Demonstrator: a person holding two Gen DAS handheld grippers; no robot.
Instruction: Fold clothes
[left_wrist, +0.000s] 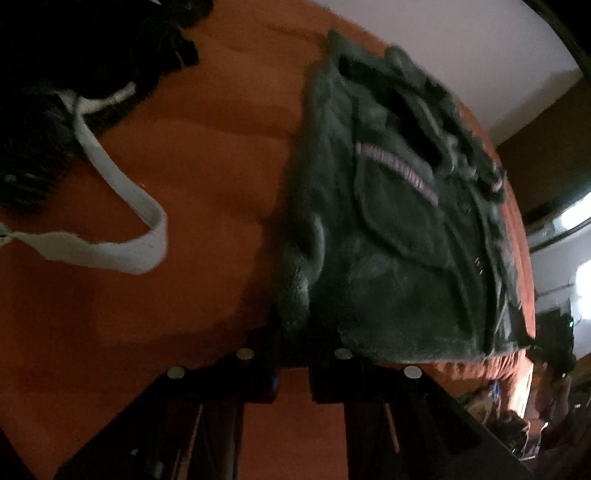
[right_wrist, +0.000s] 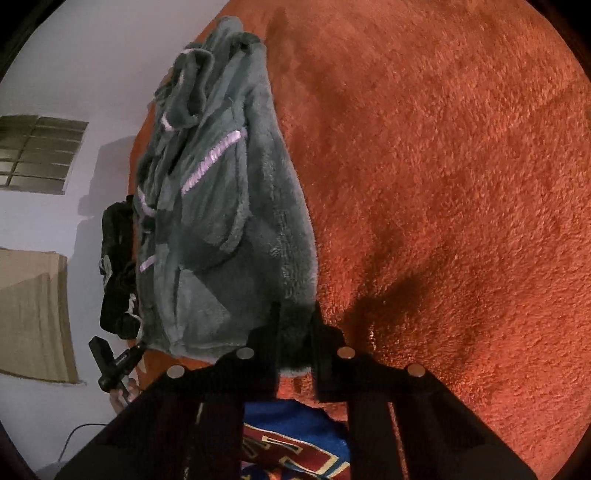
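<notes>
Grey-green fleece garment (right_wrist: 236, 229) lay on orange blanket (right_wrist: 443, 184), already part-folded, long axis running straight away from both grippers toward the far edge by the white wall (right_wrist: 74, 55). Near hem sat right at the fingertips in both wrist views, so neither hand nearer; one on each near corner, approx. Right gripper (right_wrist: 295, 332): jaws narrow, pinched on near hem corner, fleece bunched between the pads. Left gripper (left_wrist: 291, 325): also narrow, clamped on a fold of the same hem, though frame dim + blurred so exact bite unclear. Judgement: both corners secured, next move prob. lift hem and carry it along the long axis toward the collar end; risk = thick pile slipping from a shallow bite. Off to the side: dark clothes pile (left_wrist: 55, 92) w/ white strap (left_wrist: 110, 206) trailing over blanket, clear of garment. Blue/red fabric (right_wrist: 295, 435) showed under right gripper.
</notes>
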